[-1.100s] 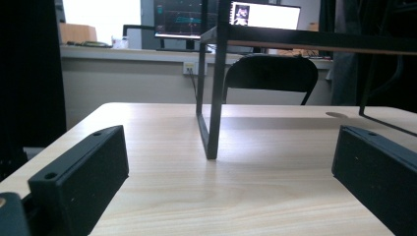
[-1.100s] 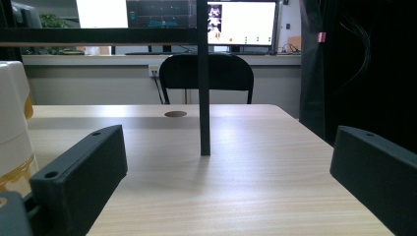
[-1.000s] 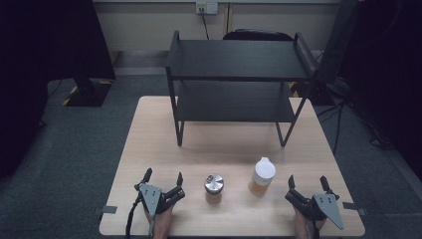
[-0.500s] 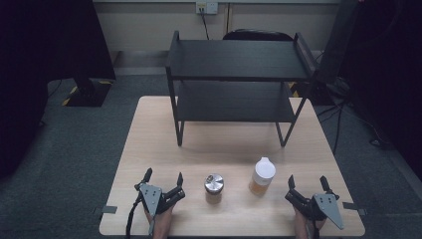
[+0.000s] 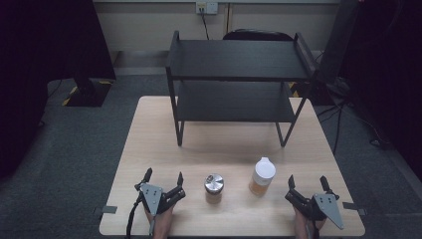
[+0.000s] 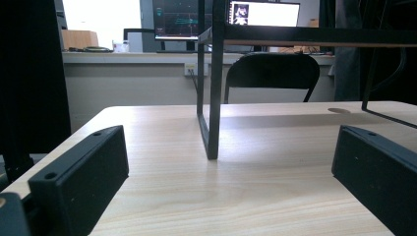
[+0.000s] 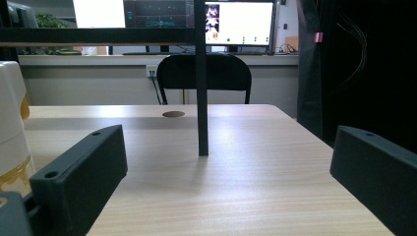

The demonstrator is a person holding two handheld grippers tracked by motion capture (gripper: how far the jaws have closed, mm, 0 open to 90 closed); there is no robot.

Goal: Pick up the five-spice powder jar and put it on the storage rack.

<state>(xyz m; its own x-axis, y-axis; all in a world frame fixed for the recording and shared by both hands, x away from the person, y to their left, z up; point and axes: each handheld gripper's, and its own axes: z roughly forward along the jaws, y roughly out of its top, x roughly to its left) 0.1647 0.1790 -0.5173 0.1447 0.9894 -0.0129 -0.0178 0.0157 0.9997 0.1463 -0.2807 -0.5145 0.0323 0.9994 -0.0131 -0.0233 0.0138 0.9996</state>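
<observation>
I have two things to work with near the front edge of the table (image 5: 149, 129): a small jar (image 5: 214, 187) with a shiny metal lid, and just to its right a taller bottle (image 5: 262, 176) with a white cap and amber contents. Both stand upright, apart from each other, between my two tools, so each is an easy reach. My left gripper (image 5: 163, 181) rests on the table left of the jar, jaws spread wide and empty. My right gripper (image 5: 308, 182) sits right of the bottle, spread too; the bottle (image 7: 12, 132) shows beside its left jaw. Behind them stands a black two-tier shelf (image 5: 239, 74), bare, probably where they belong.
</observation>
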